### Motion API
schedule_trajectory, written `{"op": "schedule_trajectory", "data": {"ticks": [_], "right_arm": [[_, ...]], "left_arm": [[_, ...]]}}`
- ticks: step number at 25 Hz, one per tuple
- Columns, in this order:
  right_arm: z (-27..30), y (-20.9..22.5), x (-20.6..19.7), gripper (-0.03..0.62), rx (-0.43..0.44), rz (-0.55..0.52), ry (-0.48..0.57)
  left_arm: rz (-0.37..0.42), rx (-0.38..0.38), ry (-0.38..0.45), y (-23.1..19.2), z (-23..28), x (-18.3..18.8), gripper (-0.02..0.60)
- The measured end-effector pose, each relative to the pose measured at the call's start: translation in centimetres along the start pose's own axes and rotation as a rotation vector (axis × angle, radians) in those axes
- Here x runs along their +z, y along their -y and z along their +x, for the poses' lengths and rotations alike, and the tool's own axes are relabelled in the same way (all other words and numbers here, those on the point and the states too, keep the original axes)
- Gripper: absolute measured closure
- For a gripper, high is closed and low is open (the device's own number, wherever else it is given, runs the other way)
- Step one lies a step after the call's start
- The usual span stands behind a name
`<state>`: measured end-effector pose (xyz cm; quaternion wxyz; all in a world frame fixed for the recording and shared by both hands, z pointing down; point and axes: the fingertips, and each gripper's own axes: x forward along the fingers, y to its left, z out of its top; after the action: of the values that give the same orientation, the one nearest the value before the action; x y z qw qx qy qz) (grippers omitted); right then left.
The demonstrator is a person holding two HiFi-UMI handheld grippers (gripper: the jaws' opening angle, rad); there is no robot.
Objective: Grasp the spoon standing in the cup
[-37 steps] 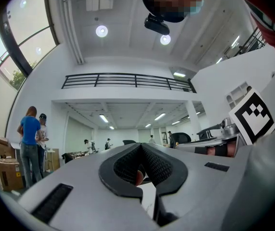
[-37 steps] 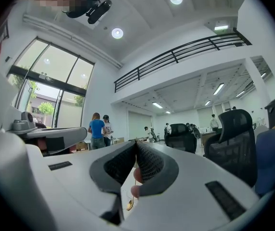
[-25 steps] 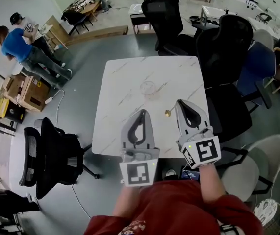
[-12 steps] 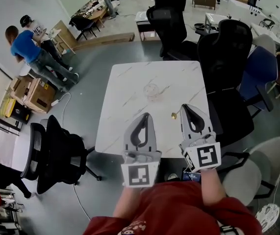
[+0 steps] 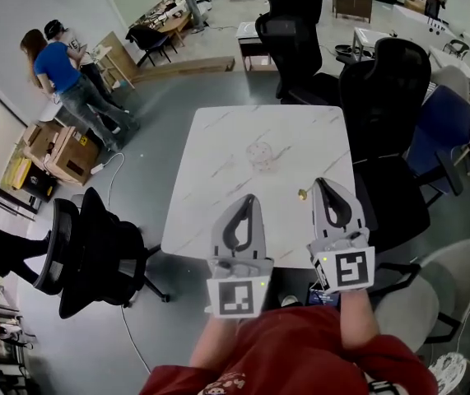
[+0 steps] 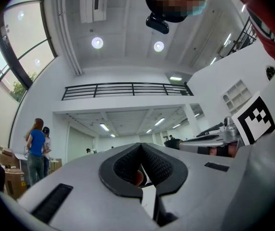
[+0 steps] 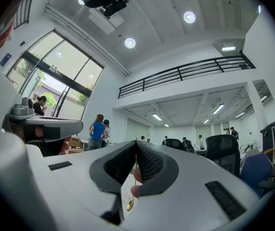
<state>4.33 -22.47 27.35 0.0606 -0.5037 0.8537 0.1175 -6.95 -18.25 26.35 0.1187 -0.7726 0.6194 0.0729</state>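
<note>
Left gripper (image 5: 247,198) over the near edge of the surface (image 5: 210,183), jaws pressed together, nothing in them. Right gripper (image 5: 323,183) beside it, likewise clenched and empty. Both point away from the person, probably a ready pose with no reach begun. Small gold spoon (image 5: 303,193) just left of the right tip, toward the right edge. It appears to sit apart from the cup. Clear cup (image 5: 259,153) near the centre, well beyond both tips.

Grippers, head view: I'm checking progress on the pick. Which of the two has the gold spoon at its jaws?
The right gripper: the gold spoon sits at its shut tips, while the left gripper is shut on nothing.
</note>
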Motion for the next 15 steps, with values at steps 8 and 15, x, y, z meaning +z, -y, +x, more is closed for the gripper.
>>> {"op": "schedule_trajectory", "data": {"ticks": [8, 15], "right_arm": [[0.9, -0.2, 0.2, 0.579, -0.007, -0.025, 0.026], [1.6, -0.6, -0.2, 0.579, -0.008, -0.04, 0.033]], "left_arm": [[0.001, 0.041, -0.009, -1.1, -0.1, -0.6, 0.572], [0.01, 0.054, -0.008, -1.8, 0.4, -0.9, 0.572]]}}
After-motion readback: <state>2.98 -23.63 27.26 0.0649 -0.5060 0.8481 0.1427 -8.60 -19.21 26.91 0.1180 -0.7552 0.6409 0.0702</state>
